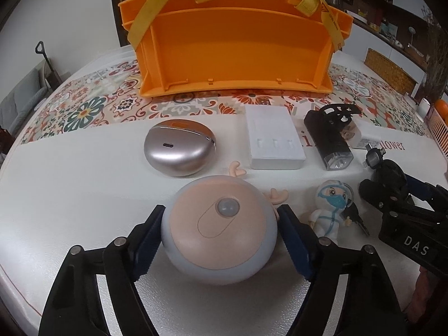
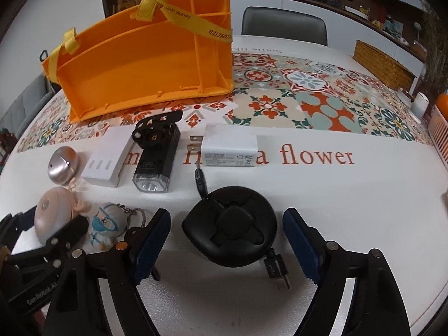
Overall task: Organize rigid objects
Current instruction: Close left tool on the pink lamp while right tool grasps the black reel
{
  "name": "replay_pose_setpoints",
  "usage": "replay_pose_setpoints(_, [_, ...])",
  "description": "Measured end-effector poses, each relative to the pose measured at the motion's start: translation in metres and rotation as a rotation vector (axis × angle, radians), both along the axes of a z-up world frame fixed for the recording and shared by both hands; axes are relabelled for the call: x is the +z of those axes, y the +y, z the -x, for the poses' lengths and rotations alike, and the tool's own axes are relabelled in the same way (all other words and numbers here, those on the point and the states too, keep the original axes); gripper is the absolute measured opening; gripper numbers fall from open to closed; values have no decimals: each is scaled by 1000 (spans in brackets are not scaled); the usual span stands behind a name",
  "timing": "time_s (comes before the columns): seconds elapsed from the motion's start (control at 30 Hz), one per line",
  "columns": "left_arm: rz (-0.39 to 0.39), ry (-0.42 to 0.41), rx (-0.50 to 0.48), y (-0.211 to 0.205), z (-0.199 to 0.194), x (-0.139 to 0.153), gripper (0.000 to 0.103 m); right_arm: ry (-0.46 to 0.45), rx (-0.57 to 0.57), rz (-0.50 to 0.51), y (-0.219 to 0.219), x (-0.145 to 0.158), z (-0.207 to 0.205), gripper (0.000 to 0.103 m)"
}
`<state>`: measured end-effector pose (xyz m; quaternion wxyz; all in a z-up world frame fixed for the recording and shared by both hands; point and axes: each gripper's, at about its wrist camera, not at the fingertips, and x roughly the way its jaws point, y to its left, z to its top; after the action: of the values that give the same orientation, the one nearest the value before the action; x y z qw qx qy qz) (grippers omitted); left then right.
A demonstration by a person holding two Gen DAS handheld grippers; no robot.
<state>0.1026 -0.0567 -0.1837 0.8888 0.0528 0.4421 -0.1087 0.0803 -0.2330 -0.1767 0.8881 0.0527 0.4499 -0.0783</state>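
Observation:
My left gripper [image 1: 221,240] is closed around a round pink and grey night light with antlers [image 1: 221,232], its blue pads touching both sides; it also shows in the right wrist view [image 2: 53,217]. My right gripper [image 2: 226,238] is open, its fingers either side of a round black retractable cable reel [image 2: 232,229] without touching it. An orange plastic tote with yellow straps [image 1: 235,47] stands at the back. In front of it lie a silver oval case [image 1: 179,148], a white box [image 1: 274,140], a black bike light [image 1: 330,140], a white charger [image 2: 229,148] and a medic figurine keychain [image 1: 331,207].
A patterned runner [image 2: 308,95] crosses the white tablecloth behind the objects. A woven basket [image 2: 383,64] sits at the far right, an orange crate [image 2: 439,128] at the right edge. A grey chair back [image 2: 284,25] stands beyond the table.

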Motion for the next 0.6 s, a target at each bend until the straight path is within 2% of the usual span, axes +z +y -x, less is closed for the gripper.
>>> replay_pose_setpoints(0.17, [0, -15, 5, 0, 2, 1, 75, -11, 12, 19, 6, 2, 1, 63])
replay_pose_setpoints(0.37, [12, -20, 1, 0, 7, 4, 75, 7, 23, 12, 7, 4, 1, 63])
replay_pose_setpoints(0.6, [23, -38, 7, 1, 13, 26, 75, 2, 34, -4, 10, 20, 10, 63])
